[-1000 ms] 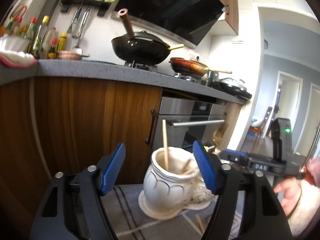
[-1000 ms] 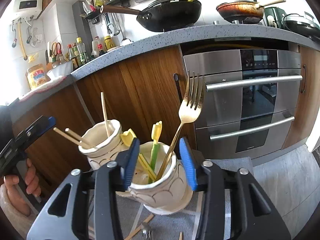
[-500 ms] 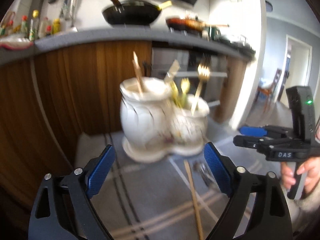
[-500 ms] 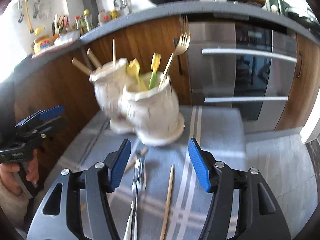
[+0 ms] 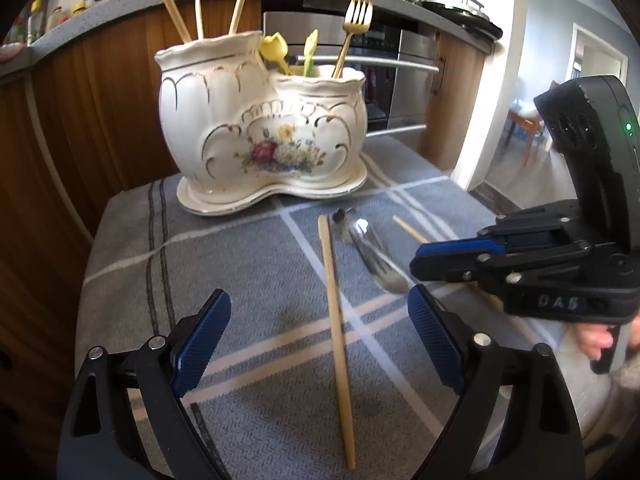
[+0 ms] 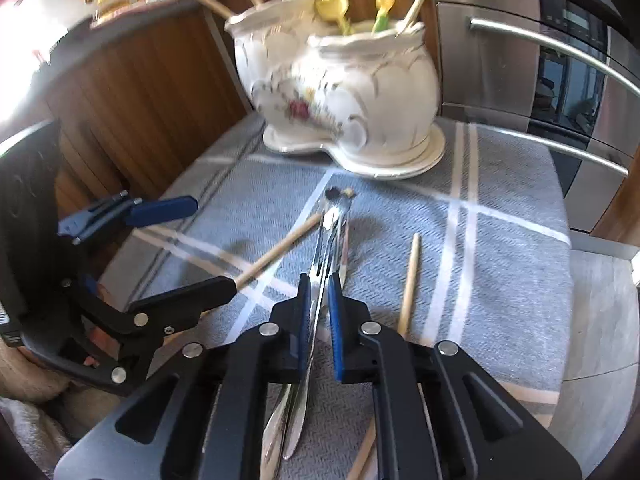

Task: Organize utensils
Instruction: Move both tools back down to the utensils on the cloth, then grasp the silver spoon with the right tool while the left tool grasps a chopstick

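A grey cloth (image 5: pixel 248 264) with pale stripes covers a small table in a kitchen; the left gripper (image 5: pixel 318 344) hovers low over it with its blue-padded jaws spread wide and nothing pressed between them; a long wooden chopstick (image 5: pixel 338 332) lies on the cloth in the gap between those jaws, running away from the tool. Ahead of the left gripper stands a white ceramic utensil holder (image 5: pixel 260 120) with two joined pots, painted with flowers; chopsticks stand in its left pot, and a gold fork (image 5: pixel 354 20) and yellow-tipped utensils stand in its right pot. The right gripper (image 6: pixel 319 320) has just been closing; its jaws now pinch the silver cutlery (image 6: pixel 326 248) that lies lengthwise between them, handles pointing away toward the holder. Just right of that gripper lies a second chopstick (image 6: pixel 409 280); the first chopstick runs off to its left, towards the left gripper.
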